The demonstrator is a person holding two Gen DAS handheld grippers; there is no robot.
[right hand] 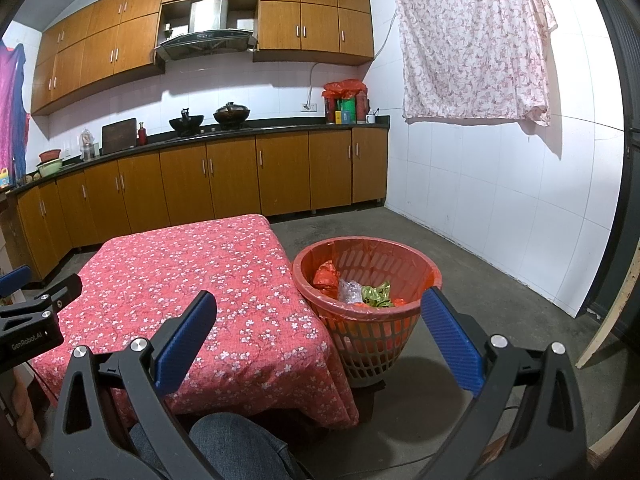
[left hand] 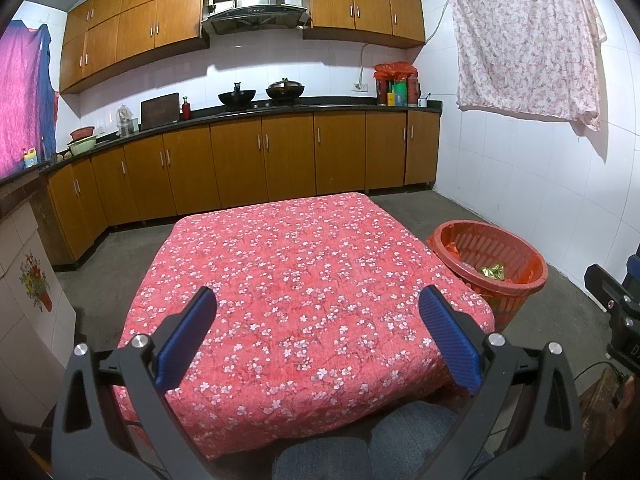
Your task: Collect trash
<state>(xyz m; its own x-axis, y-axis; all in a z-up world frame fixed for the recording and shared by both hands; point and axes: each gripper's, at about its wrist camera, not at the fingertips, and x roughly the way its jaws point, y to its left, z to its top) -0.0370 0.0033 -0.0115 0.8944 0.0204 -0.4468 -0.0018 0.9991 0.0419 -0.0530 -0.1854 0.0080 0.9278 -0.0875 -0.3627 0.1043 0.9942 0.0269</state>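
A red slatted trash basket (right hand: 370, 322) with a red liner stands on the floor at the right of the low table (right hand: 188, 276), which is covered with a red floral cloth. Inside the basket lie several wrappers: a gold-green one (right hand: 376, 294), a clear one (right hand: 349, 290) and red ones (right hand: 325, 276). The basket also shows in the left wrist view (left hand: 486, 268). My left gripper (left hand: 318, 320) is open and empty above the table's near half (left hand: 304, 280). My right gripper (right hand: 320, 324) is open and empty, held near the basket's front rim. No loose trash shows on the cloth.
Wooden kitchen cabinets (left hand: 280, 156) and a counter with woks run along the back wall. A white tiled wall (right hand: 500, 208) with a hanging floral cloth is at the right. Bare concrete floor (right hand: 480, 288) lies around the basket. The person's knees (left hand: 360, 448) are at the table's near edge.
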